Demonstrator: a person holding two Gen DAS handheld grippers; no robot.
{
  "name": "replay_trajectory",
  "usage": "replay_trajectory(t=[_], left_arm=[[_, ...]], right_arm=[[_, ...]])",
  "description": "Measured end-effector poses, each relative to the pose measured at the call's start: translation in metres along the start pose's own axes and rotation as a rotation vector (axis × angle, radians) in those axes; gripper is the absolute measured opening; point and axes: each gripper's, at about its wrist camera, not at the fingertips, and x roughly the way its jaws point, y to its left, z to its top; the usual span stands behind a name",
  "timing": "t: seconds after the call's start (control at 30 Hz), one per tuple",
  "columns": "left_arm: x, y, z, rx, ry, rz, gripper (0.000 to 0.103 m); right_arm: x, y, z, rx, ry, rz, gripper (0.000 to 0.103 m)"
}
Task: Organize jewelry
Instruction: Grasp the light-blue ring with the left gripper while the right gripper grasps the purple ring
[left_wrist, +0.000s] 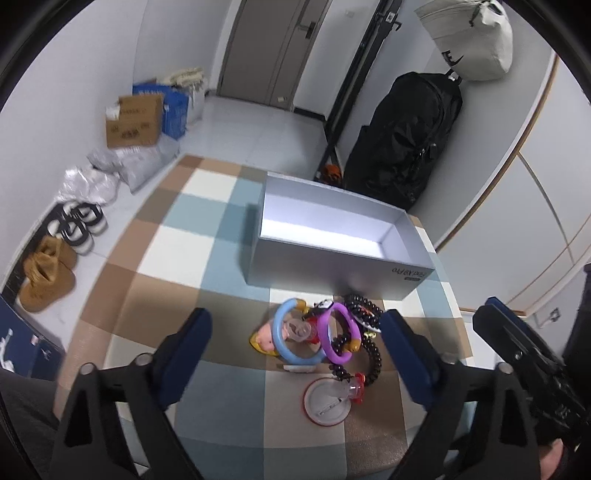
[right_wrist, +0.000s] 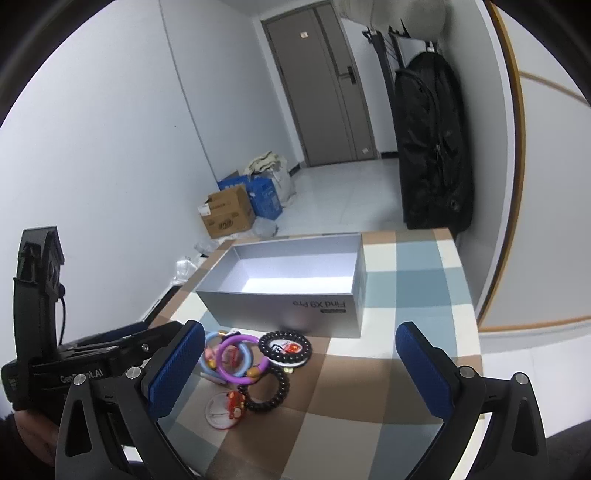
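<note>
A jewelry pile lies on the checked tablecloth in front of an open, empty grey box (left_wrist: 325, 269). It holds a light blue bangle (left_wrist: 276, 332), a purple bangle (left_wrist: 324, 336), a dark bead bracelet (left_wrist: 375, 354) and a round white badge with a red rim (left_wrist: 327, 406). My left gripper (left_wrist: 297, 343) hangs over the pile, open, its blue pads on either side of it and apart from it. The right wrist view shows the same purple bangle (right_wrist: 236, 338), bead bracelet (right_wrist: 282, 384), badge (right_wrist: 221, 408) and box (right_wrist: 258, 306). My right gripper (right_wrist: 301, 369) is open and holds nothing, just right of the pile.
The table's edge (left_wrist: 110, 332) drops to a floor with shoes (left_wrist: 48, 277), bags and cardboard boxes (left_wrist: 135, 122) on the left. A black bag (left_wrist: 402, 136) hangs behind the box, and a door stands at the back. The other gripper's body (right_wrist: 85, 365) crowds the left of the right wrist view.
</note>
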Motion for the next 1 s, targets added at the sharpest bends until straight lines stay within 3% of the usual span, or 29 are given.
replay_trajectory(t=[0.17,0.23,0.37,0.43,0.57,0.7,0.77,0.87,1.0], left_arm=[[0.011,0.009,0.003,-0.037,0.047,-0.093,0.064],[0.015,0.013,0.005,-0.040,0.053,-0.085,0.057],[0.024,0.021,0.008,-0.060,0.082,-0.086,0.055],[0.028,0.024,0.010,-0.071,0.092,-0.094,0.044],[0.036,0.024,0.009,-0.071,0.135,-0.094,0.039],[0.043,0.022,0.008,-0.047,0.174,-0.089,0.023],[0.047,0.019,0.007,-0.014,0.197,-0.051,0.017],[0.043,0.019,0.007,-0.017,0.188,-0.057,0.006],[0.039,0.017,0.007,0.000,0.184,-0.041,0.005]], right_arm=[[0.014,-0.009,-0.001,0.055,0.068,0.053,0.099],[0.019,-0.010,-0.002,0.074,0.099,0.088,0.094],[0.026,-0.012,-0.003,0.091,0.139,0.099,0.089],[0.028,-0.013,-0.002,0.099,0.151,0.112,0.087],[0.032,-0.012,-0.002,0.104,0.175,0.117,0.084],[0.036,-0.012,-0.003,0.104,0.196,0.105,0.084],[0.037,-0.012,-0.003,0.096,0.200,0.087,0.084],[0.038,-0.013,-0.002,0.090,0.200,0.069,0.084],[0.038,-0.012,-0.003,0.081,0.204,0.057,0.084]])
